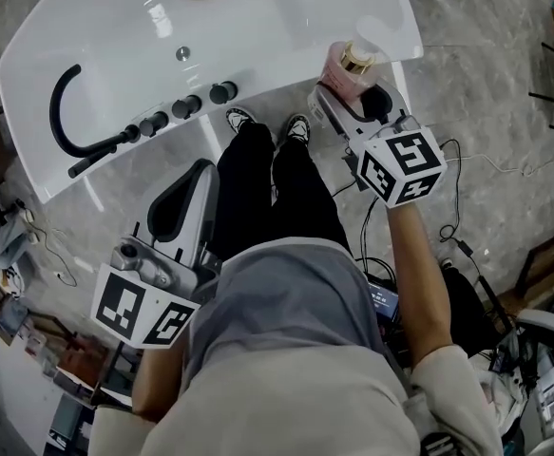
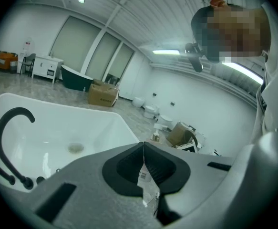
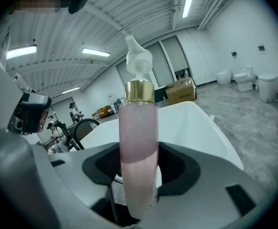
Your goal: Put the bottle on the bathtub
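Step in hand: carry stage, bottle not yet set down. The right hand-held gripper (image 1: 345,91) is pinching the bottle (image 1: 351,65), pink body, gold collar, white pump head, jaws clamped on its lower half. In the right gripper view the bottle (image 3: 138,137) stands upright between the jaws of that hand-held gripper (image 3: 139,180), with the white bathtub (image 3: 200,123) behind it. From the head view the bottle sits at the near right corner of the bathtub (image 1: 115,27), just beside the rim, close to the person's shoes (image 1: 297,126)

The left hand-held gripper (image 1: 189,193) hangs low by the person's leg, jaws pressed together, nothing gripped; its own view shows the left hand-held gripper (image 2: 143,175) with only a thin seam between the pads

Next move, my guess: bring the bottle over a flat bit of the rim, lower it upright until the base lands, then spread the jaws and back off without tipping it. It is a tall narrow thing, likely to topple if nudged

Hard to make out: the bottle base is buried in the jaws, so I cannot tell whether it touches the rim or is over it at all. The black faucet (image 1: 67,112) and knobs (image 1: 186,105) are on the far left ledge, well apart from the bottle
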Action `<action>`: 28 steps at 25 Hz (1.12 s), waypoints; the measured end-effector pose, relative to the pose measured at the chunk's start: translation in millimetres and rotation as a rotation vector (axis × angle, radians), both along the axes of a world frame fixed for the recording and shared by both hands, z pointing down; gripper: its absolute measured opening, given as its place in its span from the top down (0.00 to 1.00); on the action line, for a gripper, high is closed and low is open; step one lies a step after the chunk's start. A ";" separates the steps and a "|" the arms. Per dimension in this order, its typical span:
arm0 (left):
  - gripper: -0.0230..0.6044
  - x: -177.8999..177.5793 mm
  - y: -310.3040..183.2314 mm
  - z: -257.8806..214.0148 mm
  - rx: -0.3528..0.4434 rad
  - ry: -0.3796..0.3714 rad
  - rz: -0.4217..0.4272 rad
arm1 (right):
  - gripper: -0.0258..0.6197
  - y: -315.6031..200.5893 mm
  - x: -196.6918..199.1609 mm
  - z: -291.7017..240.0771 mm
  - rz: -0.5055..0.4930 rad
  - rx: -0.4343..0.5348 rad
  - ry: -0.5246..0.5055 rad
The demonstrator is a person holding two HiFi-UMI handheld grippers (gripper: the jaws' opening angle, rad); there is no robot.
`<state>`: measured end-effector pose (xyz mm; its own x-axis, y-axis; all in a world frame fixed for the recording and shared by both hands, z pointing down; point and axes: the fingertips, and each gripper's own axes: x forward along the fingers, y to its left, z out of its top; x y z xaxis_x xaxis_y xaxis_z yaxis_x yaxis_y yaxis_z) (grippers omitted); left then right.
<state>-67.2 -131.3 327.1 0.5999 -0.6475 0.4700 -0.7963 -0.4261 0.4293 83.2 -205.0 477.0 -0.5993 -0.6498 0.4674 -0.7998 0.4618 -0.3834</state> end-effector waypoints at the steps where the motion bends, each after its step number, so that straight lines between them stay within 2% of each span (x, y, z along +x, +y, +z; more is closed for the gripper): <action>1: 0.95 -0.8 -1.2 0.9 -0.002 -0.001 -0.001 | 0.63 -3.1 -0.5 3.9 0.001 0.000 0.004; 17: 0.95 -8.6 -7.8 15.6 -0.046 -0.031 -0.034 | 0.63 -57.1 -17.5 78.6 0.031 0.013 0.091; 28: 0.95 -14.9 -9.1 25.6 -0.066 -0.043 -0.050 | 0.63 -64.3 -25.6 112.9 0.037 0.031 0.151</action>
<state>-82.1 -140.4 352.7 0.5457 -0.6427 0.5377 -0.8343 -0.3570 0.4201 57.6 -269.3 589.9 -0.4993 -0.6859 0.5295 -0.8639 0.4407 -0.2437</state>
